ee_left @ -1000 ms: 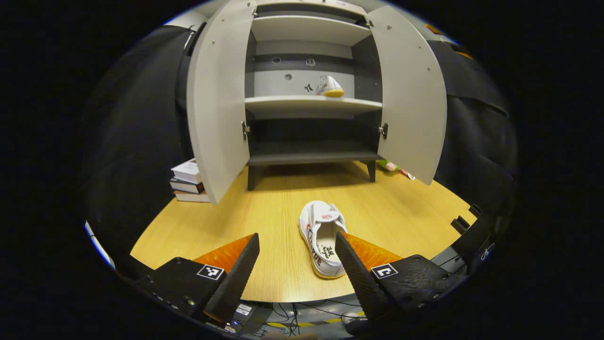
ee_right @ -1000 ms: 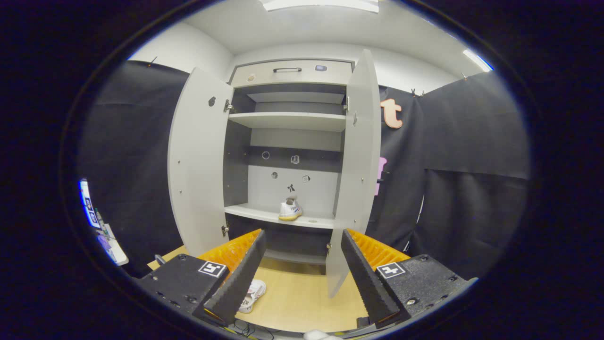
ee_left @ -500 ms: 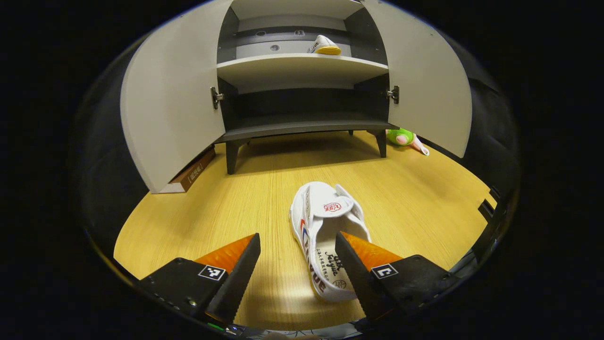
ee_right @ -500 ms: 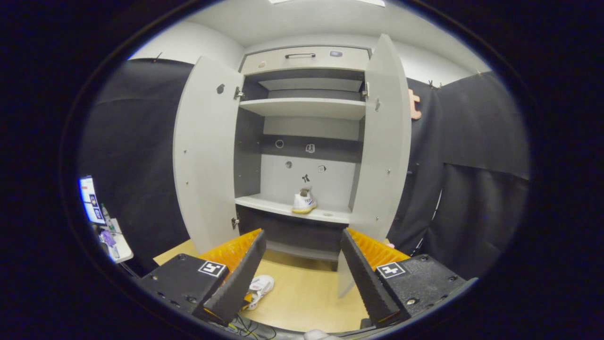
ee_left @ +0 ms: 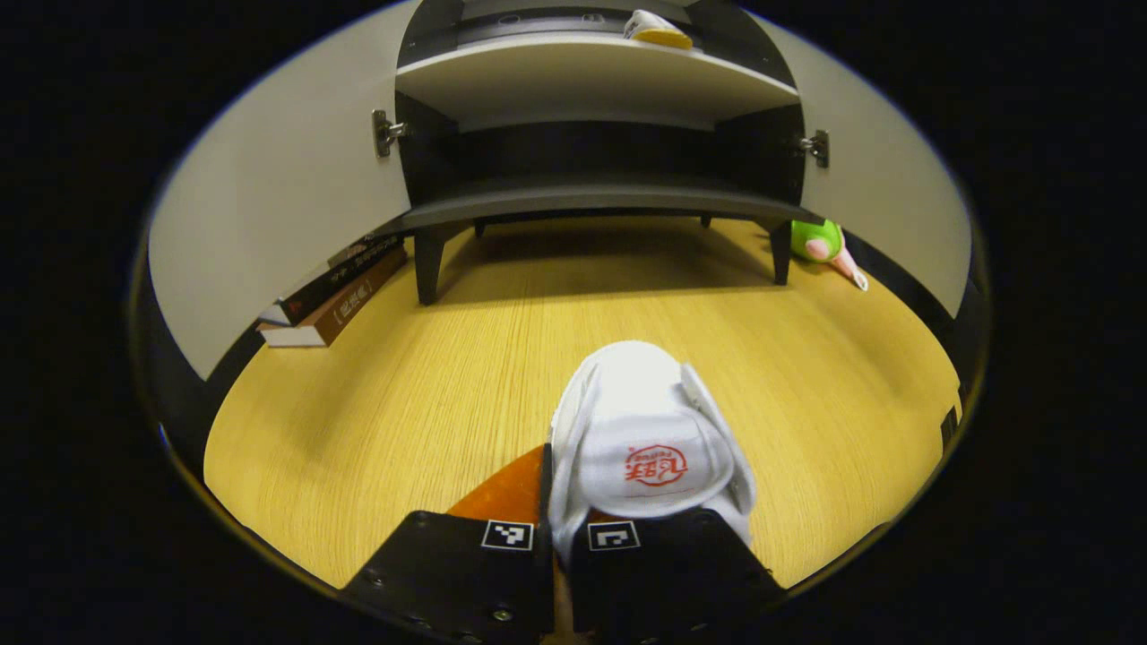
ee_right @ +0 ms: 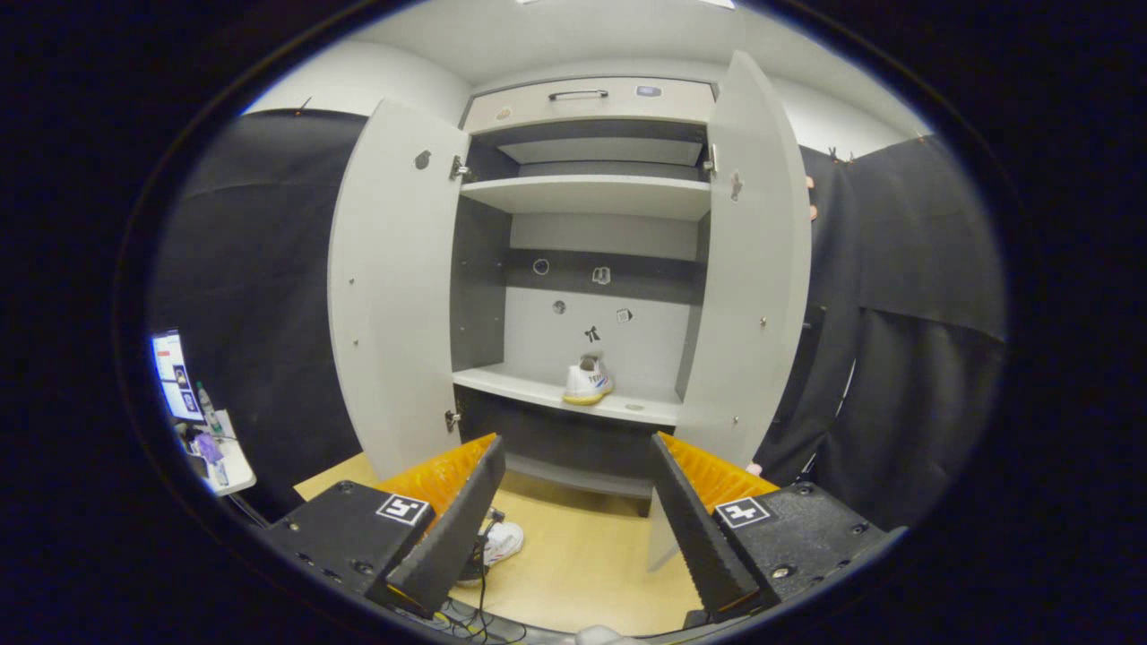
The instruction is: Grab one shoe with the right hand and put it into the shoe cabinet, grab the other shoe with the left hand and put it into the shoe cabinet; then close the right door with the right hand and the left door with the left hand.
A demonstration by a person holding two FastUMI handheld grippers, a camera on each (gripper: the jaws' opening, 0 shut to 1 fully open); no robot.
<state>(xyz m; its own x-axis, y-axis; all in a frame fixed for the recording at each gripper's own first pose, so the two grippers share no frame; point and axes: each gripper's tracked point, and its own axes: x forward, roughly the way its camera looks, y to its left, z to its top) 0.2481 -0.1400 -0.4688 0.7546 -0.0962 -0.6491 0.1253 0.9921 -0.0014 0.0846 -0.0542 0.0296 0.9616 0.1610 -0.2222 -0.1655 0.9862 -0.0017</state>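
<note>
A: A black-draped booth, a wooden table [ee_left: 376, 385], and at its far edge a grey shoe cabinet [ee_right: 591, 193] with both doors open. How far along are we?

B: About halfway, I'd judge. One shoe on the shelf [ee_right: 588, 382] sits toward the right end of the lower pale shelf [ee_left: 573, 76], so the right-hand part of the shoe work looks done. The second shoe [ee_left: 647, 443] lies near the front edge of the table, toe toward the cabinet.

A: And the left hand-held gripper [ee_left: 560, 546]?

B: Its jaws are drawn narrow around the shoe's near sidewall at the heel end, so it appears to be clamped on it. The shoe looks to be resting on the table, not yet lifted.

A: The right hand-held gripper [ee_right: 573, 515]?

B: Spread wide, holding nothing, raised in front of the cabinet.

A: So what's left?

B: Carry this shoe to the cabinet, then shut the right door [ee_right: 748, 269] and the left door [ee_right: 390, 287].

A: Counts?

B: Two shoes, two doors, two grippers. Also a few books [ee_left: 336, 296] near the table's far left corner and one green toy [ee_left: 820, 242] near the far right.
</note>
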